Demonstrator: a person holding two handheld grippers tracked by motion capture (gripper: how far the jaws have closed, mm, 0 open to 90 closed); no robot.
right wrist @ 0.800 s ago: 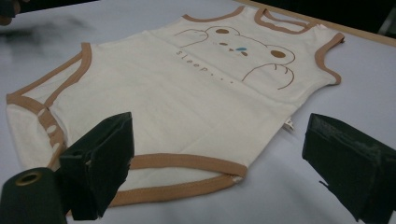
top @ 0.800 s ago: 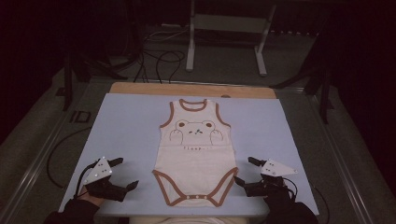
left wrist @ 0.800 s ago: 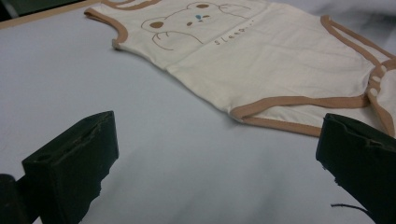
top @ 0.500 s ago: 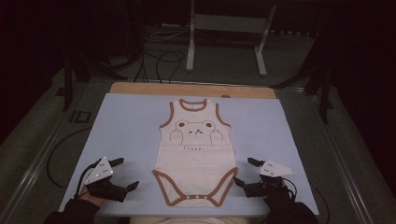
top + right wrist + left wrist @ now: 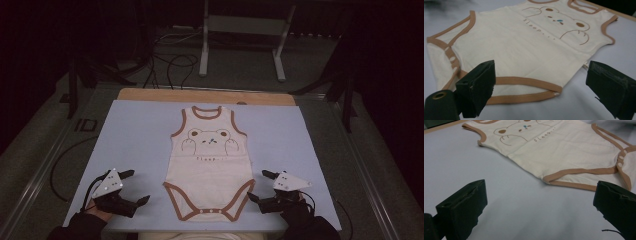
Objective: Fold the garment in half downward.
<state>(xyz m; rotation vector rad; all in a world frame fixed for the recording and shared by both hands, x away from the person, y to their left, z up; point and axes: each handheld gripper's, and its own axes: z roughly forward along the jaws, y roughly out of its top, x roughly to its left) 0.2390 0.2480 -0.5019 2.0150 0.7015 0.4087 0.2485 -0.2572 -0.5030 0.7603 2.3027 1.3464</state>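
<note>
Baby suit: a cream baby suit (image 5: 210,167) with brown edges lies flat on the light blue mat (image 5: 135,140), bear face up, neck hole at the far end, snap end closest to the person.
Where it is: between the two grippers — to the right of the left gripper and to the left of the right gripper.
Left gripper: the left gripper (image 5: 131,187) sits low over the mat, near the suit's bottom left leg edge but not touching it. Its jaws stand wide apart with nothing but bare mat between them.
Right gripper: the right gripper (image 5: 259,186) sits just beside the suit's bottom right leg edge. Its jaws are wide apart too, and they pinch nothing.
Right gripper view: the brown leg edge (image 5: 524,82) lies just in front of the two black jaws — one jaw is over the cloth, the other over the mat.
Left gripper view: the suit's brown edge (image 5: 579,171) lies ahead of the jaws, toward the right one.
Hands: a hand (image 5: 92,212) holds each gripper from the near side of the table.
</note>
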